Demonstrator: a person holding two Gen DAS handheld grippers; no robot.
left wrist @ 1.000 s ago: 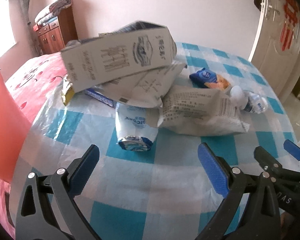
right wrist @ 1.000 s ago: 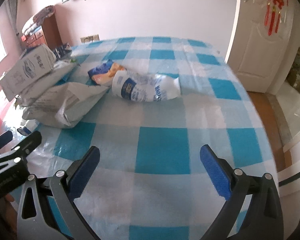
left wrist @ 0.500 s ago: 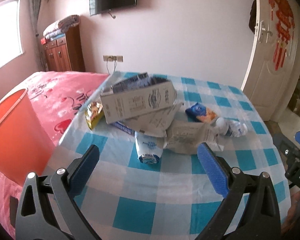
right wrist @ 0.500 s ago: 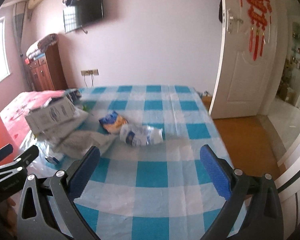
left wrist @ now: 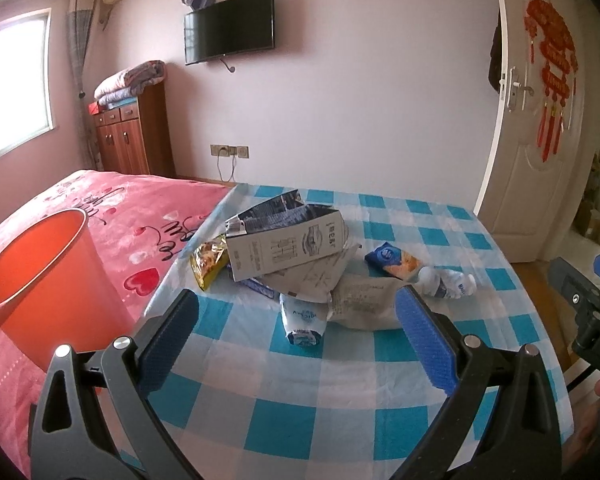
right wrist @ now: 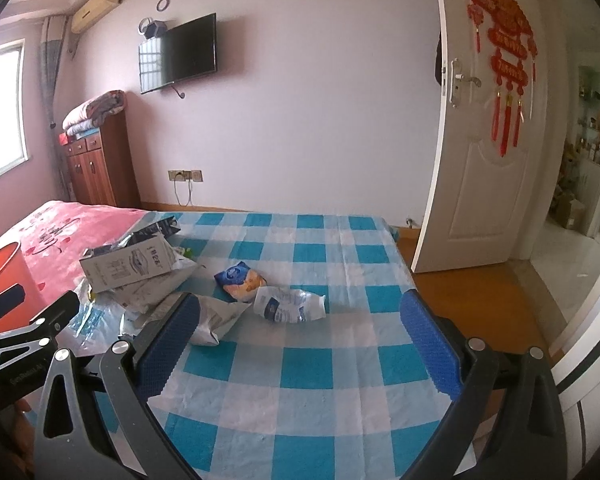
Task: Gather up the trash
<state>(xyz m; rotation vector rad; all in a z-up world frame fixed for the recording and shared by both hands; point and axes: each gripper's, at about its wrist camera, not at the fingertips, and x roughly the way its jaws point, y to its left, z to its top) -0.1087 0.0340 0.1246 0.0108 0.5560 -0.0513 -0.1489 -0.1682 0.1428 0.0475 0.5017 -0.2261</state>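
Both tongs have pulled back and up from the trash pile (left wrist: 300, 264); left tongs (left wrist: 298, 340) and right tongs (right wrist: 300, 344) gape empty. Pile lies on checked bed cover (right wrist: 320, 380), orange bin (left wrist: 40, 280) beside

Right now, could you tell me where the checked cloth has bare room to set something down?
The near stretch of the checked cloth, between the fingers and the trash, is bare, and so is its far right side beyond the crushed bottle. It is crowded on the left, where the carton, bags and wrappers pile up beside the orange bin.
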